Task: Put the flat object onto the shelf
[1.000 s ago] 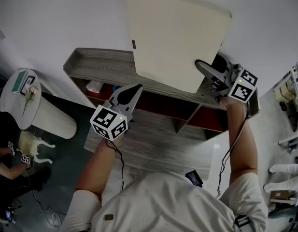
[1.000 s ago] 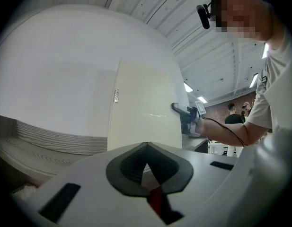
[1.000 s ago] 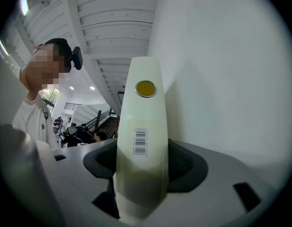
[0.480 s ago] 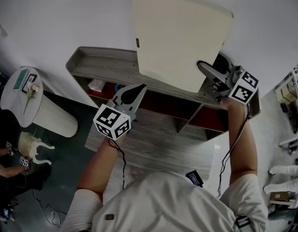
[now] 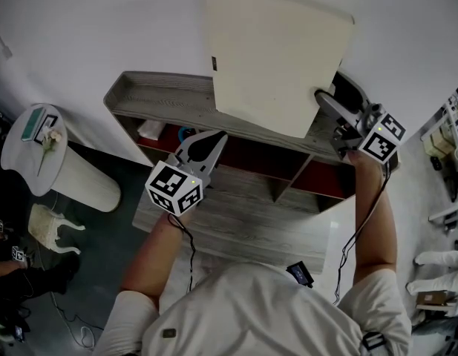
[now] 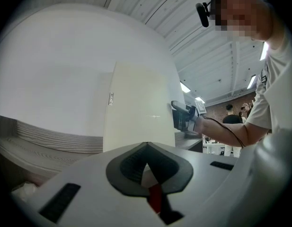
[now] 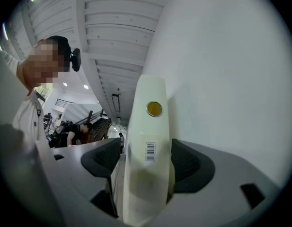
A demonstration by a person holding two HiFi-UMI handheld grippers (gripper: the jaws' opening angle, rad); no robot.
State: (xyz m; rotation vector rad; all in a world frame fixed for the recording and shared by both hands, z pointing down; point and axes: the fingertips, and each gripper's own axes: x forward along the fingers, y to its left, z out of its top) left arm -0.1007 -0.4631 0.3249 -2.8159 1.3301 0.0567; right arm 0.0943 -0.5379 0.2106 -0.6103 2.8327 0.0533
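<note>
The flat object is a cream panel standing upright on the top board of the grey wooden shelf, leaning back against the white wall. My right gripper is at the panel's lower right edge. In the right gripper view that edge, with a barcode sticker, lies between wide jaws, and a gap shows at the left pad. My left gripper hangs in front of the shelf, below the panel's left part, shut and empty. In the left gripper view its pads meet, with the panel ahead.
The shelf has red-backed compartments under its top board and a grey lower board. A white round side table stands on the floor at the left. White racks and objects are at the right edge.
My right gripper's jaws have widened around the panel's edge and it has shifted slightly right. The panel stays upright against the wall. The left gripper has barely moved.
</note>
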